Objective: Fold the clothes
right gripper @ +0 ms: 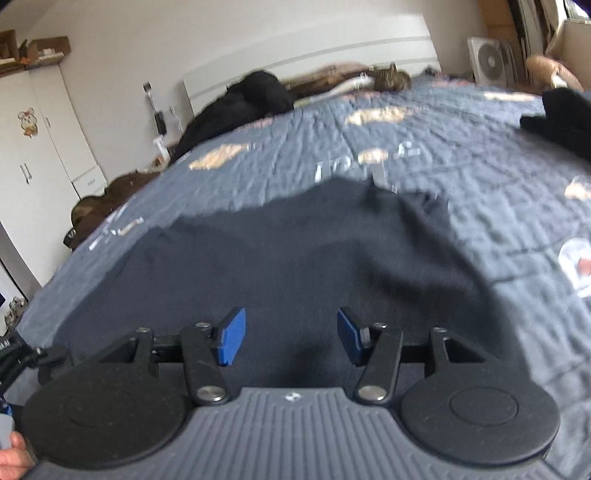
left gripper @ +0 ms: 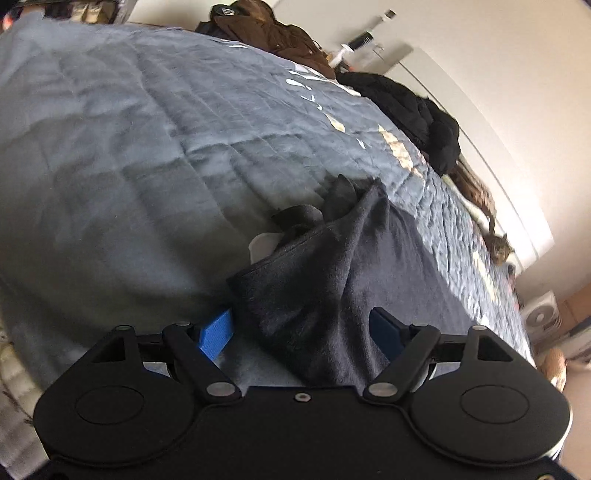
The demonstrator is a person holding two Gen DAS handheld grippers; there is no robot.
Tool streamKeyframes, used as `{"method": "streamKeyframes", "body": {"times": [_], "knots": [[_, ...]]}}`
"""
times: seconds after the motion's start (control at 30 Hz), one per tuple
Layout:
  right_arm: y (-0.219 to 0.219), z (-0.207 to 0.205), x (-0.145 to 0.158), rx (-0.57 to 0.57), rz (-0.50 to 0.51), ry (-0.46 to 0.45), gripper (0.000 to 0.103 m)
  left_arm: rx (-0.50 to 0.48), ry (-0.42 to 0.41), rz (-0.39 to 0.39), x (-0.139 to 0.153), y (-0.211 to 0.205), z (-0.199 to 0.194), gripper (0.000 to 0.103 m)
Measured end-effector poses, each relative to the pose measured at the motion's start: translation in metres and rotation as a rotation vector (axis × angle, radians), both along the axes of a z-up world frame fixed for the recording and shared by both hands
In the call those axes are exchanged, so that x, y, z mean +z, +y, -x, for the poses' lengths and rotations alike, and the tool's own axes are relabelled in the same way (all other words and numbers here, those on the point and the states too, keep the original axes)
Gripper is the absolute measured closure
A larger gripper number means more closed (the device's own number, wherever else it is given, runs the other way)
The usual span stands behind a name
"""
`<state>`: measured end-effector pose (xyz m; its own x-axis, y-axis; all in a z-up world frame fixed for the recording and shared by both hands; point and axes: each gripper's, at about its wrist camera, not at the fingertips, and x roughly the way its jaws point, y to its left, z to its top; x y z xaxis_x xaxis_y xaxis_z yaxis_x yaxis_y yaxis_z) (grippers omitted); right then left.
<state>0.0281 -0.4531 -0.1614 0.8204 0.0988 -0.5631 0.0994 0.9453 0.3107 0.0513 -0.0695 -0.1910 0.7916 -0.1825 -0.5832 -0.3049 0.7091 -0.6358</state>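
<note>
A dark navy garment point(right gripper: 277, 251) lies spread on the grey-blue quilted bedspread point(right gripper: 480, 184). My right gripper point(right gripper: 291, 339) hovers low over its near part, open, with nothing between the blue fingers point(right gripper: 231, 341). In the left wrist view a bunched edge of the same dark garment point(left gripper: 314, 277) runs up between the fingers of my left gripper point(left gripper: 301, 334). Its jaws stand wide. The cloth touches the left finger point(left gripper: 216, 338) and covers part of the right one. A white scrap point(left gripper: 262, 243) shows under the bunch.
A cat point(right gripper: 391, 79) lies at the far end of the bed by the headboard. A black jacket point(right gripper: 240, 107) and a brown coat point(left gripper: 266, 33) are heaped along the bed's edge. Another dark garment point(right gripper: 561, 118) lies at the right. A white wardrobe point(right gripper: 44, 140) and a fan point(right gripper: 491, 61) stand beyond.
</note>
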Motion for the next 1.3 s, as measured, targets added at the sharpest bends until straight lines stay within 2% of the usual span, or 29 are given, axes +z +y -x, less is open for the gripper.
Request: {"method": "streamKeyframes", "body": {"times": [0.07,0.13,0.2,0.3,0.5,0.57,0.63,0.67,0.7,0.8,1.07,1.17,1.3], "knots": [[0.001,-0.003,-0.006,0.004,-0.01,0.021,0.049,0.012,-0.013,0.03,-0.001,0.002,-0.002,0.028],[0.0,-0.003,-0.007,0.006,-0.023,0.025,0.049,0.018,-0.024,0.061,-0.002,0.003,-0.003,0.037],[-0.002,-0.001,-0.004,0.013,-0.038,0.013,0.049,0.009,-0.026,0.096,-0.003,0.003,-0.005,0.07],[-0.007,0.002,-0.001,0.015,-0.069,0.007,0.048,-0.005,-0.022,0.123,-0.007,-0.001,-0.009,0.072],[-0.005,0.006,0.002,0.078,-0.102,-0.007,0.047,0.029,-0.025,0.121,-0.015,-0.006,-0.014,0.051],[-0.003,0.006,0.001,0.092,-0.097,0.009,0.047,0.048,-0.03,0.144,-0.015,-0.005,-0.014,0.05],[-0.002,0.006,0.0,0.099,-0.1,0.021,0.047,0.069,-0.035,0.168,-0.015,-0.003,-0.015,0.056],[-0.002,0.006,0.0,0.1,-0.104,0.023,0.047,0.074,-0.03,0.183,-0.015,-0.001,-0.015,0.072],[-0.003,0.007,0.0,0.101,-0.107,0.025,0.047,0.077,-0.023,0.198,-0.016,0.001,-0.017,0.082],[-0.007,0.007,0.004,0.097,-0.12,0.017,0.047,0.046,-0.036,0.13,-0.004,-0.004,-0.018,0.086],[-0.018,0.017,0.03,0.154,-0.176,0.016,0.047,-0.125,-0.151,-0.206,0.032,-0.049,-0.019,0.088],[-0.029,0.023,0.041,0.141,-0.207,-0.006,0.046,-0.225,-0.231,-0.359,0.047,-0.081,-0.014,0.089],[-0.049,0.029,0.055,0.092,-0.258,-0.021,0.044,-0.42,-0.37,-0.58,0.064,-0.139,-0.002,0.089]]}}
